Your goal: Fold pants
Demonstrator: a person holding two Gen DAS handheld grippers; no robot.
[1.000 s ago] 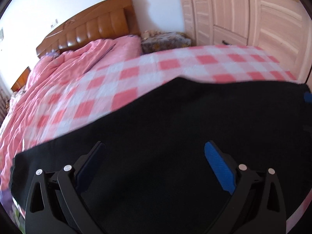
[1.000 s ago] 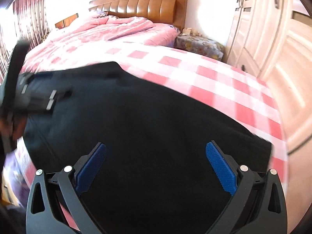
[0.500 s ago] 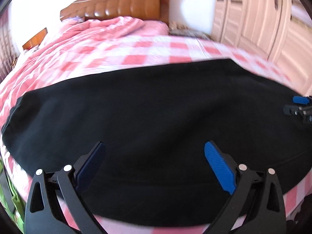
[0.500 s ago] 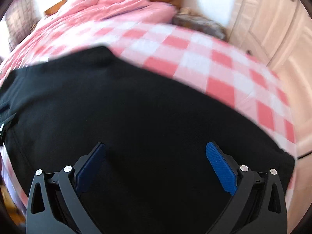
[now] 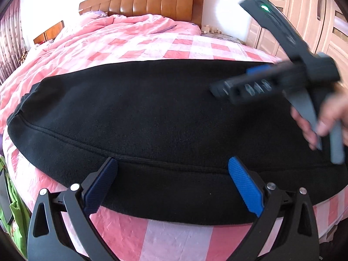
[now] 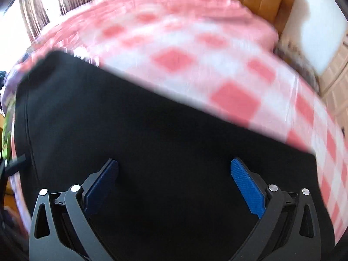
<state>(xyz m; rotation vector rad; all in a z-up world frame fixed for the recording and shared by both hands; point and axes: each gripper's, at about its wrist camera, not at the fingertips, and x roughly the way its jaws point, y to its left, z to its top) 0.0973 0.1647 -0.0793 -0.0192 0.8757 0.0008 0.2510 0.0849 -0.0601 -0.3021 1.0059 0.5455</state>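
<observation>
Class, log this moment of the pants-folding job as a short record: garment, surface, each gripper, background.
garment: black pants, spread flat
surface: pink checked bedspread
left gripper: open, at the pants' near edge, holding nothing
right gripper: open, over the pants, holding nothing; view blurred
background: brown headboard, cream wardrobe

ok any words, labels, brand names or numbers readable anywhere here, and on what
None readable.
Black pants: no tag or print visible.
Right tool: a green light and blurred markings, no legible text.
Headboard: a carved ornament, not lettering.
Right wrist view: motion-blurred throughout.
</observation>
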